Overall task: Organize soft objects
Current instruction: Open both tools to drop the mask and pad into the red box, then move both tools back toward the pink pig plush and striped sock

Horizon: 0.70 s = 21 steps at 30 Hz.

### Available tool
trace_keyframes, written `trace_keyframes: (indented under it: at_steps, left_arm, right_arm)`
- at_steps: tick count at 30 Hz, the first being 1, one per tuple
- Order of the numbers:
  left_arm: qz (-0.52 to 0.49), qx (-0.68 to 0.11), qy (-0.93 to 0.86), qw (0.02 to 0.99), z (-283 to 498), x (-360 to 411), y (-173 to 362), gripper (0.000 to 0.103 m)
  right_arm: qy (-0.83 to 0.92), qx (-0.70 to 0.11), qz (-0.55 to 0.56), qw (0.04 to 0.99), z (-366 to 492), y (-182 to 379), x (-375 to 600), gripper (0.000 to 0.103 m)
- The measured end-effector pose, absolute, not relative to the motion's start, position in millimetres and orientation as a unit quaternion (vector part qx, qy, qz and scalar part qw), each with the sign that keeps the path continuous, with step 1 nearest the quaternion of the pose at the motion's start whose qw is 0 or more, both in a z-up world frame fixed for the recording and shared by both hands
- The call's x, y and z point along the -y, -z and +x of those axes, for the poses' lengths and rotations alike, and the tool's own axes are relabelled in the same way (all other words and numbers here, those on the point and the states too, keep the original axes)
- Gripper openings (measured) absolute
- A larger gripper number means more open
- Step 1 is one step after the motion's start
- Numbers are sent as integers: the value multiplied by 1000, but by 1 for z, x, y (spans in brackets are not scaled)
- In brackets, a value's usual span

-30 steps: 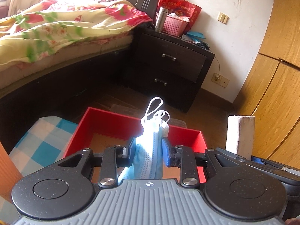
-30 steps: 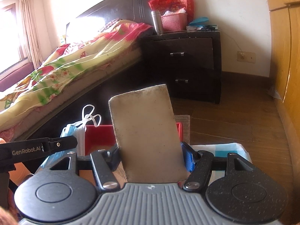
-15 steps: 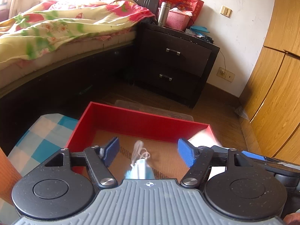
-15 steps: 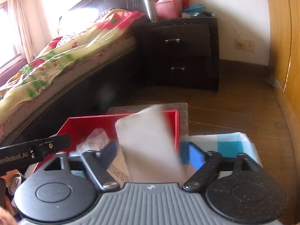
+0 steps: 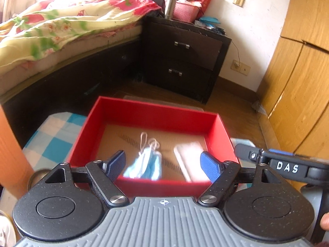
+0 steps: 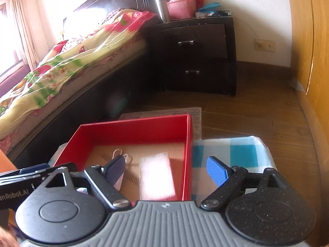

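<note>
Red cardboard makes up the box (image 5: 153,111) that sits on the checked cloth (image 6: 240,150) of the counter, its far wall close to the counter's far edge with bare floor beyond. A careless push while reaching in could slide it toward that edge, since nothing appears to hold it down.

Inside, on the right, the white sponge block (image 6: 157,177) lies flat alongside the right wall. It looks settled, though its near end is hidden behind the right gripper (image 6: 166,174), so I cannot tell whether it sits fully on the box floor. That gripper is spread with nothing between its jaws, and its right finger hangs outside the box, over the cloth. Lowering from here could catch the right wall and tip the box.

Left of the sponge, the blue face mask (image 5: 145,164) lies crumpled near the front wall, its white ear loops (image 5: 147,140) trailing toward the far side. The left gripper (image 5: 164,163) hovers over it, jaws opening and empty. The loops are the likeliest snag: a finger dragging back through them could hook one and pull the mask out again.
</note>
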<state>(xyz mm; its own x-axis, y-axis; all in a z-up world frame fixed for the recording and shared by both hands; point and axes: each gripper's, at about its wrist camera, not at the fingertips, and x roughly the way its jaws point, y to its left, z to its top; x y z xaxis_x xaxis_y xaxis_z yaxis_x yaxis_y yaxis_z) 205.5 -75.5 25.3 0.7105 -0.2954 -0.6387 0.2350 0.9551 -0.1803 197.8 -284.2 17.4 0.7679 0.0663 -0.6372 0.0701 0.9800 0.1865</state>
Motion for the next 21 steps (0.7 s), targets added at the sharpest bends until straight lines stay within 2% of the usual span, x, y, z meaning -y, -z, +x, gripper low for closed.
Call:
trace_keyframes:
  at_steps: [21]
  left_arm:
    - [-15,-400,178,899,114,41,-16,79]
  right_arm:
    - [-37,-386,102,916,109,-8,263,66]
